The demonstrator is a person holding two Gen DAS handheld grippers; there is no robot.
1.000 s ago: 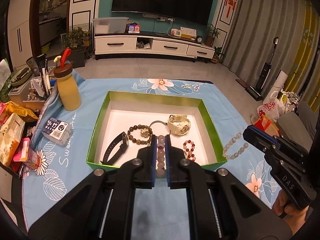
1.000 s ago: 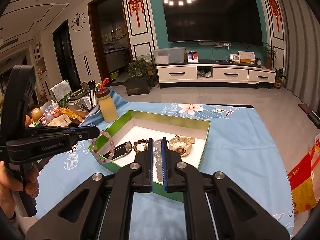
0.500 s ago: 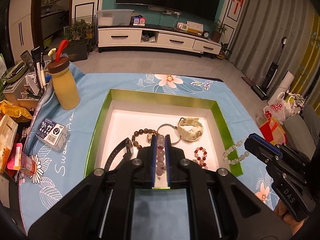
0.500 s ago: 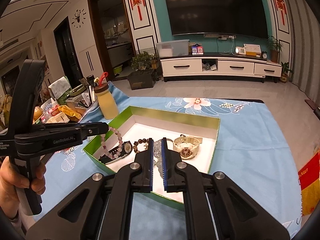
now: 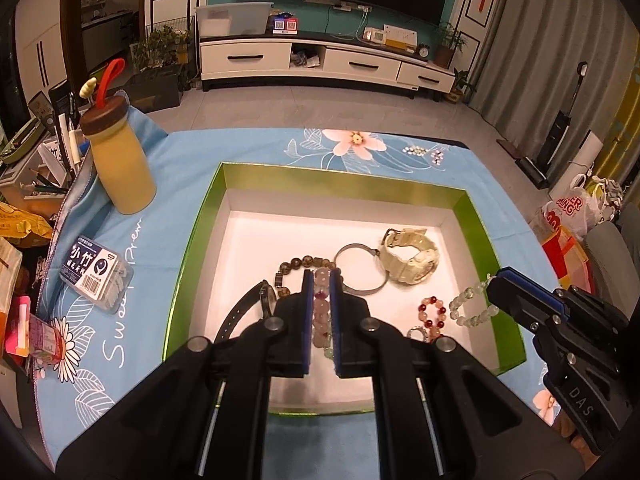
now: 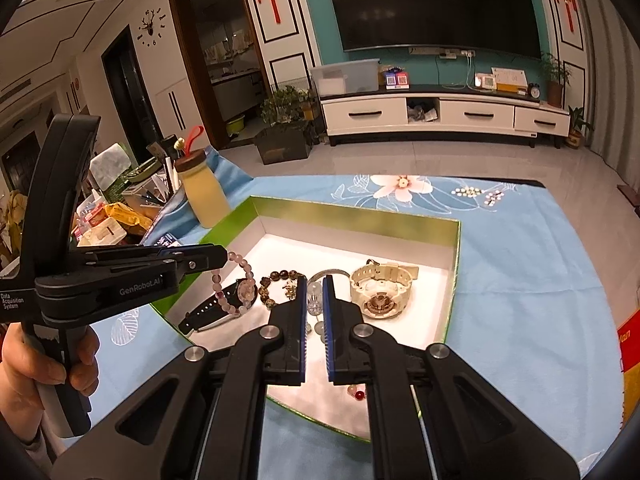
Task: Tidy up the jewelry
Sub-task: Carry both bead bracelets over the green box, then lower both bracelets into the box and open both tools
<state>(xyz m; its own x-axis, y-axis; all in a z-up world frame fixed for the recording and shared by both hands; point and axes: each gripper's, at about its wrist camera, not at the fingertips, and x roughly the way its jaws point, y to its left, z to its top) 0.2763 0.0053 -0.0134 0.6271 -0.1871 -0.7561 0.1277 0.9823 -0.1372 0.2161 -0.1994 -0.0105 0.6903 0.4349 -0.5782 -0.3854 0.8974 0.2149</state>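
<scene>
From the left wrist view, the left gripper (image 5: pixel 321 280) has its fingers clenched on a pale pink beaded bracelet (image 5: pixel 320 312), held over the near part of the green-walled, white-floored shallow box (image 5: pixel 476 220) — probably so it can be lowered in beside the rest. Inside the box lie a black strap watch (image 5: pixel 240 312), a brown beaded bracelet (image 5: pixel 294 266), a thin metal bangle (image 5: pixel 360 268), a cream chunky watch (image 5: pixel 410 256) and a red beaded bracelet (image 5: pixel 432 312). The right gripper (image 5: pixel 496 284) enters from the right, a pale green beaded bracelet (image 5: pixel 472 304) dangling from its tip above the box's right side.

From the right wrist view, the fingers (image 6: pixel 299 320) are nearly together, gripping clear-green beads seen between them. The pink bracelet hangs as a loop from the left gripper, above the black watch. A yellow bottle with a brown lid (image 6: pixel 204 192) stands on the blue floral-clothed worktop (image 6: pixel 520 280), just beyond the box's far left corner — out of the way.
</scene>
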